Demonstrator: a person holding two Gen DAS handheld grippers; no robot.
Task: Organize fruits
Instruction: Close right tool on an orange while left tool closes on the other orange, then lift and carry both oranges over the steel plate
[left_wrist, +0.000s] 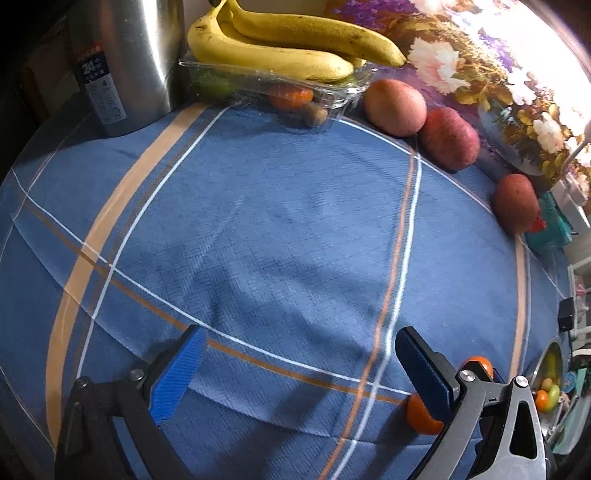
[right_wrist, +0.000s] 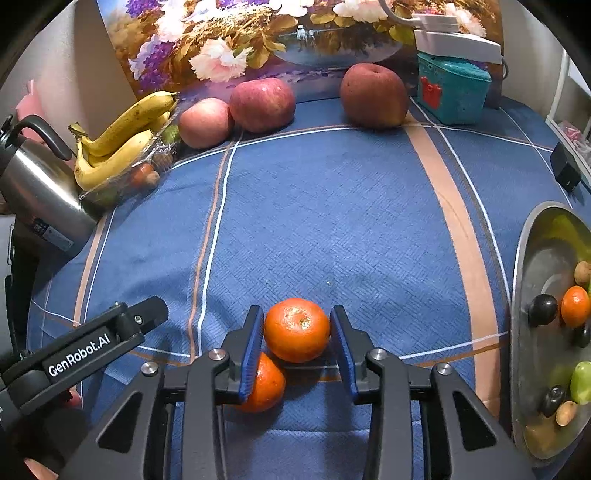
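In the right wrist view my right gripper (right_wrist: 297, 332) is closed on a tangerine (right_wrist: 296, 328), both blue pads touching its sides, just above the blue cloth. A second tangerine (right_wrist: 263, 387) lies under the left finger. A metal bowl (right_wrist: 532, 258) with small fruits stands at the right. My left gripper (left_wrist: 295, 373) is open and empty over the cloth; it also shows in the right wrist view (right_wrist: 122, 325) at lower left. Two apples (right_wrist: 205, 122) (right_wrist: 263, 104) and a pear (right_wrist: 373, 95) lie at the back. Bananas (left_wrist: 280, 44) rest on a clear tray (left_wrist: 332, 96).
A steel kettle (left_wrist: 125, 55) stands at the back left. A teal box (right_wrist: 452, 88) sits at the back right before a floral painting (right_wrist: 258, 40). A small black block (right_wrist: 565, 170) lies near the right table edge.
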